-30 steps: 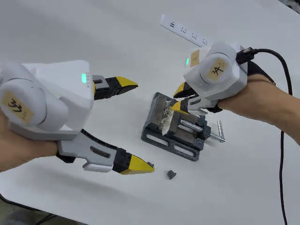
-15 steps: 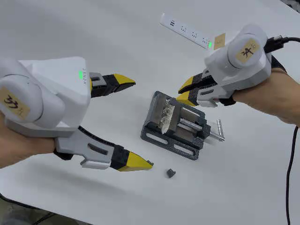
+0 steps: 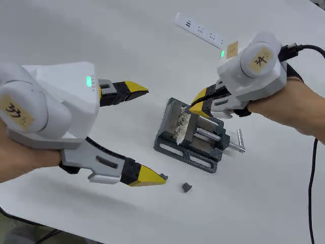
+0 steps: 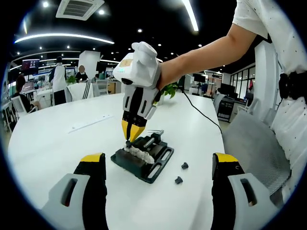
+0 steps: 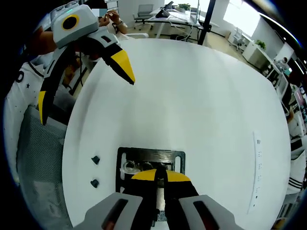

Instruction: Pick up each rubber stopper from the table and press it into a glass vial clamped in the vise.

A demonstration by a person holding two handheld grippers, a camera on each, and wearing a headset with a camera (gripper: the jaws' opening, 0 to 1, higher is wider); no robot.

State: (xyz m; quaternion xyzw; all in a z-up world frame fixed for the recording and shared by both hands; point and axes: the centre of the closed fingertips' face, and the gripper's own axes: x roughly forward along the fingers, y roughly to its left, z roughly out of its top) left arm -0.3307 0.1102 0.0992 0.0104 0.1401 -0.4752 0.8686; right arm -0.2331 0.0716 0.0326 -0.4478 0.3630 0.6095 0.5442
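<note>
Under the right gripper's [image 3: 194, 106] closed tips, the vise [image 3: 175, 149] grips glass vials [image 3: 181, 125] mouths-up, its screw [image 3: 209, 136] running back toward that gripper. Two rubber stoppers [image 4: 178, 180] lie near the left gripper's [image 3: 155, 134] wide-apart jaws.

My left hand-held gripper [image 3: 153, 134] is white, yellow-tipped, tagged 33. My right hand-held gripper [image 3: 195, 107] says 34 and has a black cable [image 3: 292, 49].

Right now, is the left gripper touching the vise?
Apart. Head view shows bare table between the vise and both tips of the open left gripper.
</note>
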